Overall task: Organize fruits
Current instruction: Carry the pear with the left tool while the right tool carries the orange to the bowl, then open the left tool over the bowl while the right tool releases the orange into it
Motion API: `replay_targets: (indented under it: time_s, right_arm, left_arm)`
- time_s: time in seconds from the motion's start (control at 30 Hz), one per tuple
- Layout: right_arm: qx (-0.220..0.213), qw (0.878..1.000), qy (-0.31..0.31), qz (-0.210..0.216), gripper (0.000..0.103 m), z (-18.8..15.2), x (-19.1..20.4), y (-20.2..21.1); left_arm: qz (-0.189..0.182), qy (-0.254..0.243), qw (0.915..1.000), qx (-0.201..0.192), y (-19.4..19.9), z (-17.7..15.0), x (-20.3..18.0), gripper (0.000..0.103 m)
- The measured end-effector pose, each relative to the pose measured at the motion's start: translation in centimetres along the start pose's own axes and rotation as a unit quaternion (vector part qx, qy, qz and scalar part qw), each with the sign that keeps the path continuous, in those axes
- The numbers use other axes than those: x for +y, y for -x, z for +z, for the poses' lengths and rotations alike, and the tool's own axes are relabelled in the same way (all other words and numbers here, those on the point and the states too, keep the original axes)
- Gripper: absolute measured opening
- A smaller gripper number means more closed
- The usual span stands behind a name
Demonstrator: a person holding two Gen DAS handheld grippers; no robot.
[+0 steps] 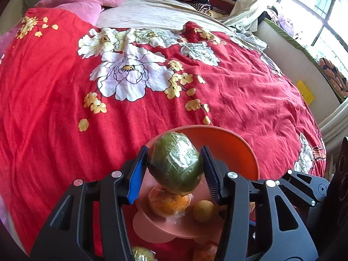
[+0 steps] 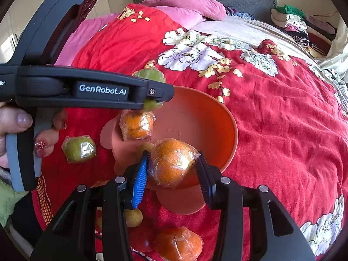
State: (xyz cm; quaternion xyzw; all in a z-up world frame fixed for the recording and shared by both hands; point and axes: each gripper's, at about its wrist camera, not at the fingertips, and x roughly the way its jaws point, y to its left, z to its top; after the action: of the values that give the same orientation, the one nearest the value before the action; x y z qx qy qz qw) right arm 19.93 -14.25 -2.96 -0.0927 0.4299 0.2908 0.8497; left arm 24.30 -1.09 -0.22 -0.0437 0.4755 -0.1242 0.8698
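Both fruits needed lowering well inside the orange bowl point(image 2: 219, 117) before release, one at a time to avoid collision. The left gripper point(image 1: 174, 169) clamped a wrapped green citrus point(image 1: 177, 163) above the bowl; the right gripper point(image 2: 171, 170) pinched a wrapped orange point(image 2: 171, 163) over its near rim.

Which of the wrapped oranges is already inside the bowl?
The wrapped orange at the left side of the orange bowl. Another wrapped orange is held by the right gripper; a third lies on the bedspread.

Both tools point(image 1: 174, 171) point(image 2: 171, 171) clamped, jaws apart
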Motion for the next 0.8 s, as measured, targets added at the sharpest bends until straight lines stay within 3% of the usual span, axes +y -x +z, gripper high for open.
replay_targets:
  time_s: [0.73,0.8]
  right_arm:
    - [0.003,1.000,0.004,-0.005,0.042,-0.10,0.01,-0.53]
    - [0.001,1.000,0.001,-0.007,0.046,-0.08,-0.04,-0.43]
  left_arm:
    - [0.000,0.001,1.0000,0.004,-0.69,0.34,0.01,0.041]
    - [0.001,0.001,1.0000,0.005,-0.81,0.37,-0.02,0.041]
